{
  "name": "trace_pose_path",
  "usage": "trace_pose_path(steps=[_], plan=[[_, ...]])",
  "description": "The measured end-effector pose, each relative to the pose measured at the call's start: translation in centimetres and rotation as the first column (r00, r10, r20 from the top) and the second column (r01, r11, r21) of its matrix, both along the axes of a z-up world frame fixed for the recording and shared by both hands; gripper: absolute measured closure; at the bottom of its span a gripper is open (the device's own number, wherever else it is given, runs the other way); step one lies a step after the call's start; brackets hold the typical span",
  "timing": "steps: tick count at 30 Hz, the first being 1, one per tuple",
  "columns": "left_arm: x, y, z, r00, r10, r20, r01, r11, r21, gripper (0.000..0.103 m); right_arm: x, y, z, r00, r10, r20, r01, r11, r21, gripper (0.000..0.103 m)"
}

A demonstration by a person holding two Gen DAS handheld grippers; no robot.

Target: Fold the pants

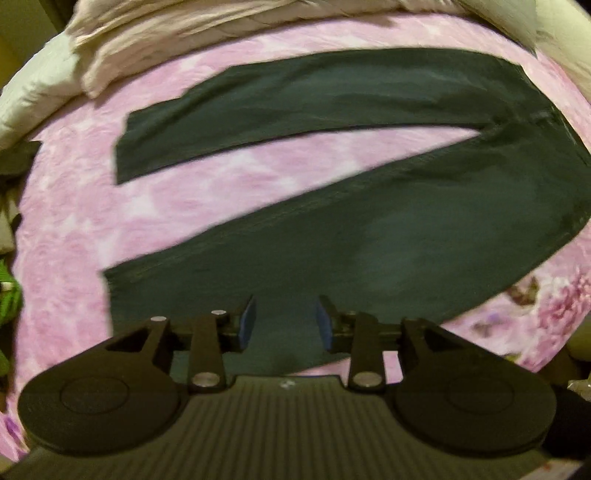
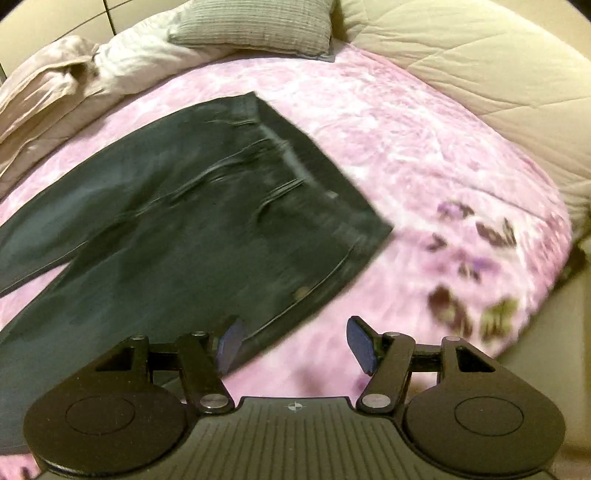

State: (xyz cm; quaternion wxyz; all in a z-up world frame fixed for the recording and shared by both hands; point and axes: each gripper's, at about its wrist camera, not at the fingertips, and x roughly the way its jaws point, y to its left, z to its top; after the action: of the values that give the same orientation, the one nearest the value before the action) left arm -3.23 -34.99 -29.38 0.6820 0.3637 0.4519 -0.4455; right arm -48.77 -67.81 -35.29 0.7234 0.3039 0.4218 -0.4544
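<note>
Dark denim pants (image 1: 369,229) are lying spread flat on the pink blanket (image 1: 74,221), legs apart. The left gripper (image 1: 286,319) is hovering over the nearer leg, fingers parted, pinching nothing. The right gripper (image 2: 293,345) is hanging beside the waistband (image 2: 314,173), fingers spread wide.

Dark grey-green pants (image 1: 369,229), pink mottled bedspread (image 1: 66,221) with purple flower print, beige quilted duvet (image 2: 480,62), grey ribbed pillow (image 2: 258,26), blue gripper pads (image 2: 229,347).

No readable txt, labels, brands or nos. anywhere; both views too blurred for any print.
</note>
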Motion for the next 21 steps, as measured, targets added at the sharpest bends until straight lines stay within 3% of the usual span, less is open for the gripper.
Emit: trace_pose_path(steps=[6,10,13,14,15,18,21], plan=[[-12.0,-7.5,-4.3,0.989,-0.138,-0.052,0.139,0.990,0.018,0.061,-2.8,-8.5,-3.6,0.991,0.136,0.011,-0.136,0.991,-0.019,0.044],[-17.2,-11.3,-6.3,0.976,-0.193,-0.100,0.195,0.981,0.019,0.060,-4.2,-12.1,-7.1,0.991,0.124,0.044,-0.127,0.990,0.061,0.044],[-19.5,-12.7,-6.8,0.969,-0.219,-0.118,0.223,0.974,0.022,0.058,-5.2,-12.8,-8.2,0.987,0.088,0.132,-0.101,0.990,0.096,0.044],[-19.9,-13.0,-6.8,0.967,-0.226,-0.118,0.230,0.973,0.026,0.058,-5.4,-12.8,-8.2,0.985,0.091,0.149,-0.106,0.989,0.099,0.066],[-20.2,-13.1,-6.7,0.966,-0.228,-0.118,0.233,0.972,0.028,0.058,-5.4,-12.8,-8.1,0.981,0.109,0.161,-0.126,0.987,0.100,0.102],[-20.5,-13.2,-6.2,0.970,-0.216,-0.115,0.222,0.974,0.041,0.058,-5.5,-12.5,-6.5,0.986,0.123,0.111,-0.128,0.991,0.036,0.102],[-20.0,-12.5,-5.3,0.975,-0.202,-0.096,0.207,0.977,0.044,0.058,-5.7,-12.3,-6.8,0.987,0.127,0.095,-0.130,0.991,0.031,0.102]])
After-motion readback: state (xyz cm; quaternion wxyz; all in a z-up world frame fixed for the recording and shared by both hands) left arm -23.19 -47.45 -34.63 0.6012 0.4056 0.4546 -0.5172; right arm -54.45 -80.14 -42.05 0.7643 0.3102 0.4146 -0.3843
